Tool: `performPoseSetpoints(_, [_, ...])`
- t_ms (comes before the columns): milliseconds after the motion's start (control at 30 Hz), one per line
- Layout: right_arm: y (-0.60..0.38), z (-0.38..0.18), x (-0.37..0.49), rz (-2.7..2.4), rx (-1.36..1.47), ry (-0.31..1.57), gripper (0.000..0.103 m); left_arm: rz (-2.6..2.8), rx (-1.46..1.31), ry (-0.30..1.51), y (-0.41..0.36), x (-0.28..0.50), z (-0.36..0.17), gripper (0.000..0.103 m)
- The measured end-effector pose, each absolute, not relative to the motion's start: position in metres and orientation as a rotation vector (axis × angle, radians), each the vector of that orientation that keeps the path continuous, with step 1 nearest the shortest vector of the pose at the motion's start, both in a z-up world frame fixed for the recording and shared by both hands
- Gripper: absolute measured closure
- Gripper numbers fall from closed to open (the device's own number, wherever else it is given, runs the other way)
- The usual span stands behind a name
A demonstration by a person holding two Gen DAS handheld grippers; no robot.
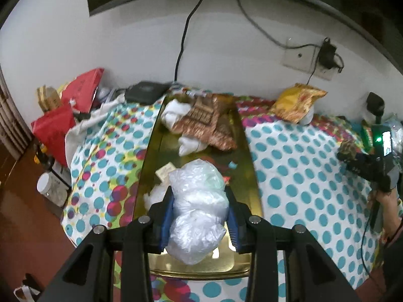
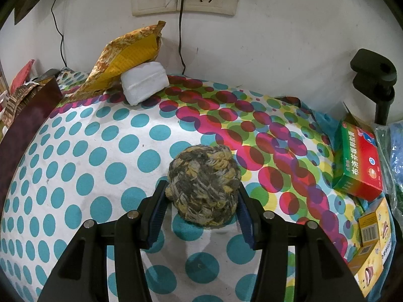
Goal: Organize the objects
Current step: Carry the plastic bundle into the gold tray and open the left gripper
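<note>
Left gripper (image 1: 199,216) — my jaws are partly closed on the crumpled plastic bag (image 1: 196,206), blue pads pressing both its sides. The bag's long axis runs near-to-far, along the fingers, its far end bulging past the tips. It hangs over the near end of the gold tray (image 1: 248,176), whose own long axis also runs near-to-far. So the drop spot lies straight below and just ahead: judged, a lowering is needed rather than a sideways reach.

Farther up the tray: a brown patterned packet (image 1: 206,123) lying on white cloth (image 1: 173,113), well apart from the bag.

Right gripper (image 2: 201,198) — jaws partly closed on the yarn ball (image 2: 204,183), pads touching its left and right flanks. It sits above the dotted tablecloth (image 2: 75,163); I cannot tell whether it is touching. The tray lies off to its left, so the left hand is nearer.
</note>
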State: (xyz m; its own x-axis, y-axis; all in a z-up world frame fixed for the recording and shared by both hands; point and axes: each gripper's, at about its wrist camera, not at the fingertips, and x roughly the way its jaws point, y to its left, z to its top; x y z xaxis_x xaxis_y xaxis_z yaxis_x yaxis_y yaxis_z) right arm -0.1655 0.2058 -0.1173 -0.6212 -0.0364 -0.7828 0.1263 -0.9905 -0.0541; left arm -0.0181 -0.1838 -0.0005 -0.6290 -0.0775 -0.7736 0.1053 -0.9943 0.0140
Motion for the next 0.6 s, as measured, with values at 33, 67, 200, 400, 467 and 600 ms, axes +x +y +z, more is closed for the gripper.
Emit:
performPoseSetpoints(33, [0.207,-0.117,-0.165,-2.746,1.322,0.163,0.054,-2.753,1.311,0.060,-0.185,-0.019,-0.005,0.066])
performPoseSetpoints(67, [0.211,-0.117,-0.165,-2.747,1.321,0.165,0.054,-2.755,1.325,0.065,-0.185,-0.020,-0.009,0.066])
performPoseSetpoints(200, [0.209,-0.117,-0.165,-2.746,1.322,0.163,0.054,-2.741,1.401,0.092,-0.183,-0.027,-0.029,0.066])
performPoseSetpoints(400, [0.204,-0.117,-0.165,-2.747,1.322,0.167,0.054,-2.730,1.445,0.086,-0.179,-0.032,-0.046,0.066])
performPoseSetpoints(467, [0.204,-0.117,-0.166,-2.748,1.322,0.168,0.054,-2.723,1.461,0.074,-0.178,-0.034,-0.051,0.066])
performPoseSetpoints(600, [0.208,-0.117,-0.165,-2.749,1.322,0.174,0.055,-2.715,1.470,0.047,-0.179,-0.038,-0.059,0.066])
